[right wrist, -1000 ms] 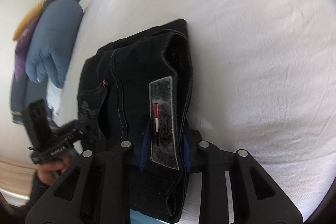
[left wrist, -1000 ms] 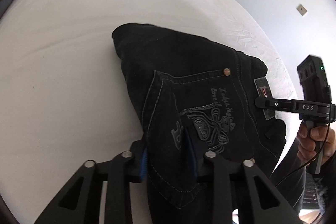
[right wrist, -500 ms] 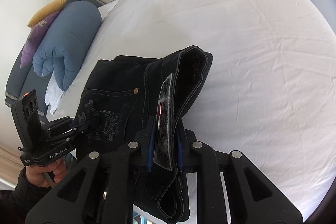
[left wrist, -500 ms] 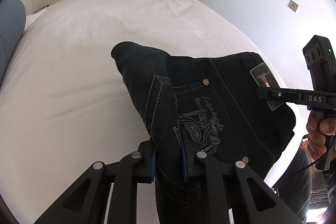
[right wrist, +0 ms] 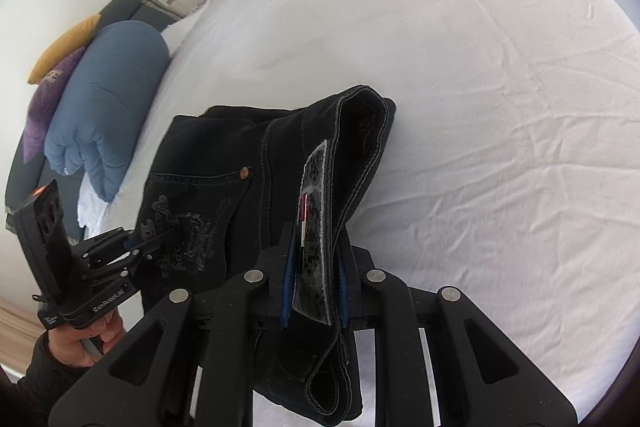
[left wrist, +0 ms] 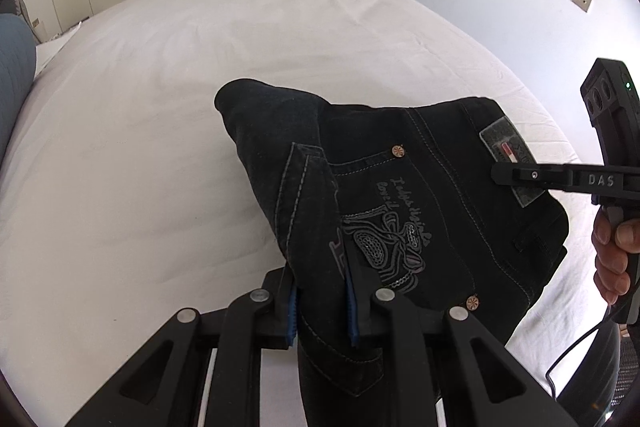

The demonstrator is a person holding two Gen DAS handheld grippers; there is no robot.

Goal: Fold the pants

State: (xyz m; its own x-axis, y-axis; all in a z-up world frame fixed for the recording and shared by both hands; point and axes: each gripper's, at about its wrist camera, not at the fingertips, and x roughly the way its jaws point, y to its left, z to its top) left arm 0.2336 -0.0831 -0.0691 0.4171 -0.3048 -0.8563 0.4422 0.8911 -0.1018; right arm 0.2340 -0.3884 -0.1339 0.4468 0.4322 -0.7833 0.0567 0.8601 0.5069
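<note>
Hanging folded black pants [left wrist: 420, 211], waistband spanning both hand-held grippers

Bright, even daylight; soft shadows; sharp focus; heavy fisheye bending with dark vignette corners; no glare.

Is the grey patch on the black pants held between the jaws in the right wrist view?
Yes, the grey patch on the pants sits clamped between the right gripper jaws.
</note>
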